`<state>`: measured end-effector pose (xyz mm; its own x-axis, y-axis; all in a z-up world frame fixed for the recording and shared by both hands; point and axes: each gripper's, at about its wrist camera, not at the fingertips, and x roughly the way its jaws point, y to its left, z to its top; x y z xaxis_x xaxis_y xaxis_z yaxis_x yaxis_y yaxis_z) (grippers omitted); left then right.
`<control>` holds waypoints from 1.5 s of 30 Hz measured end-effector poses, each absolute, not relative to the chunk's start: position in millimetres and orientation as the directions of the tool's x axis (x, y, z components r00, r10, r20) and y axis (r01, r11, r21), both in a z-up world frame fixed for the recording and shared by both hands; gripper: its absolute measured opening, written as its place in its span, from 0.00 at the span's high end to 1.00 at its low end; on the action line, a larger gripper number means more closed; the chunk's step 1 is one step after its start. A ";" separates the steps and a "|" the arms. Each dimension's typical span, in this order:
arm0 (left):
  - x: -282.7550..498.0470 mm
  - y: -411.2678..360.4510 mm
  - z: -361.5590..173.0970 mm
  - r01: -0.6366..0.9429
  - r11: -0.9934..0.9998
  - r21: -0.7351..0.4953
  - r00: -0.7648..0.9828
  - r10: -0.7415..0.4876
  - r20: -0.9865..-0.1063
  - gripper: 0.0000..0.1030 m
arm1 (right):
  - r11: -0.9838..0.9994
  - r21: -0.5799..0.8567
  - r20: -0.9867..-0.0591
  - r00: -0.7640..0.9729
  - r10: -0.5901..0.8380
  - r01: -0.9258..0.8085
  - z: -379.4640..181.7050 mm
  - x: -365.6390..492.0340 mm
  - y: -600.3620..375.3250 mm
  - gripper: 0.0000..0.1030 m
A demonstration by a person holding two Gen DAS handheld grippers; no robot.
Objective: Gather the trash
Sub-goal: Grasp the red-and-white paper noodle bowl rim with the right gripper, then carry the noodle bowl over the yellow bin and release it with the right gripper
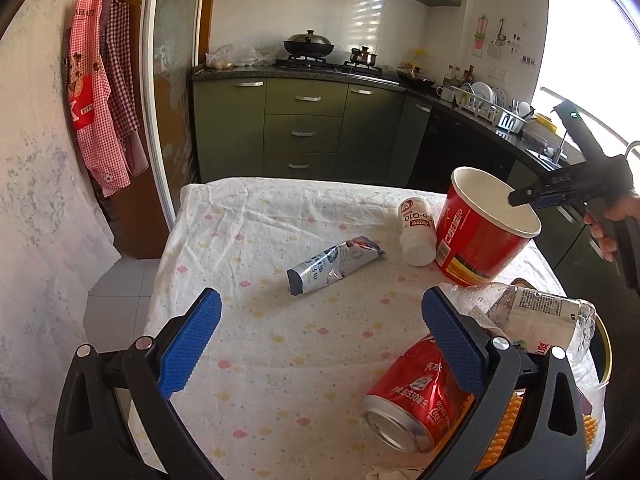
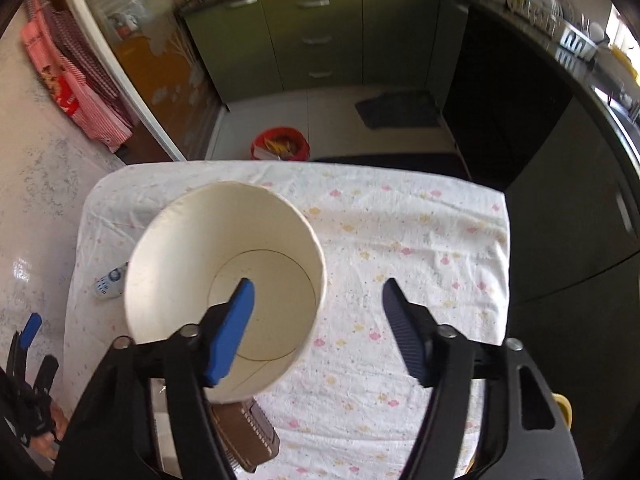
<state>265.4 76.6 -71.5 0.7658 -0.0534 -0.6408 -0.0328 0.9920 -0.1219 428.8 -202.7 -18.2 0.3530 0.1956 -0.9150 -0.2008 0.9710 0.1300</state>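
The red paper cup [image 1: 482, 226] tilts, mouth up toward the bench's [image 1: 248, 336] right edge. The right gripper [image 2: 318, 292] straddles its rim, fingers apart, not pressing; the left gripper [image 1: 320, 344] gapes empty, half hiding the can [image 1: 416, 396].

Lower right of the left wrist view: the red can [image 1: 416, 396] is showing "330" and Coca-Cola script. Centre right: the white bottle [image 1: 416, 228] is displaying "Co-Q10" upside down. Other print is staying illegible.
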 end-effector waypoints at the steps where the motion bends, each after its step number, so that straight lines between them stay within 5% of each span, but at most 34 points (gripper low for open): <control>1: 266.1 76.9 -72.9 -0.027 0.991 -0.128 0.762 -0.062 -0.644 0.04 | 0.971 0.133 -0.922 0.336 0.194 -0.198 -23.0 433.2 -202.3 0.50; 6: 266.6 76.1 -76.2 -0.018 0.991 -0.130 0.758 -0.071 -0.648 0.04 | 0.974 0.121 -0.948 0.268 0.171 -0.193 -43.5 443.1 -192.4 0.62; 10: 265.9 77.3 -76.0 -0.011 0.990 -0.139 0.757 -0.083 -0.649 0.04 | 0.974 0.110 -0.957 0.245 0.157 -0.196 -50.9 445.0 -185.0 0.89; 13: 265.2 76.0 -75.8 -0.009 0.991 -0.136 0.756 -0.082 -0.649 0.04 | 0.976 0.108 -0.957 0.246 0.154 -0.190 -51.5 446.2 -185.3 0.96; 25: 245.0 70.6 -54.3 0.031 0.988 -0.149 0.783 -0.117 -0.610 0.04 | 0.978 0.164 -0.906 0.373 0.201 -0.127 14.7 427.0 -236.5 0.96; 33: 206.2 50.0 -25.7 0.091 0.989 -0.120 0.813 -0.144 -0.564 0.04 | 0.983 0.182 -0.869 0.470 0.153 0.015 53.2 323.4 -351.3 0.95; 45: 172.2 3.7 -17.3 0.154 0.984 -0.092 0.790 -0.178 -0.586 0.04 | 0.920 0.129 -0.942 0.337 -0.004 0.370 -62.5 217.7 -518.3 0.91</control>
